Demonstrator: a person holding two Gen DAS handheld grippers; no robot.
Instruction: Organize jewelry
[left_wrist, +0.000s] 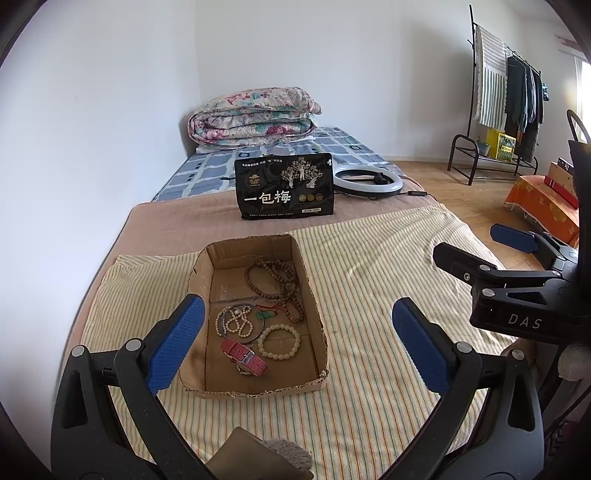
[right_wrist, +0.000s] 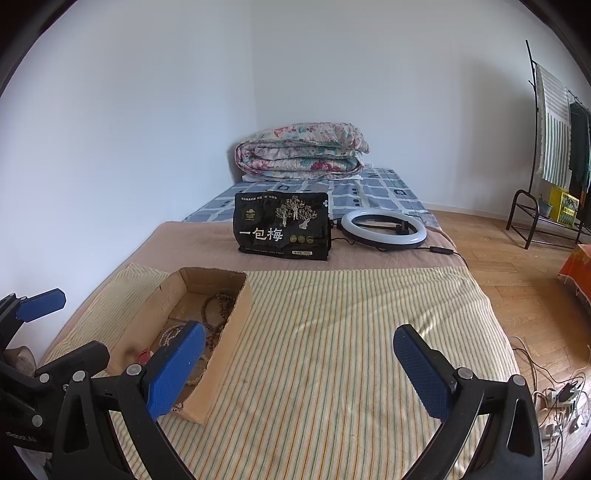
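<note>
A bed (left_wrist: 177, 221) fills most of both views, its near half covered by a striped cloth (left_wrist: 388, 266) and a folded floral quilt (left_wrist: 255, 114) lying at the far end against the wall. To the right, a clothes rack (left_wrist: 506, 92) stands on the wooden floor, well apart from the bed. A black snack bag (left_wrist: 284, 186) stands upright mid-bed with a ring light (left_wrist: 367, 180) lying just beside it.

On the striped cloth sits an open cardboard box (left_wrist: 314, 295) holding the jewelry: a long brown bead strand (left_wrist: 275, 282) at the far end, a pale bead bracelet (left_wrist: 279, 341) and a red-strapped watch (left_wrist: 243, 357) nearer, and a tangle of small pearly beads (left_wrist: 236, 321) (with a green pendant, hard to make out).

The left hand-held gripper (left_wrist: 297, 341) hovers over the box, fingers spread wide and holding nothing. The right hand-held gripper (right_wrist: 299, 369) hangs over bare cloth to the right of the box, equally spread and empty; from its camera the box wall and one blue finger (right_wrist: 177, 365) hide most of the contents.
</note>
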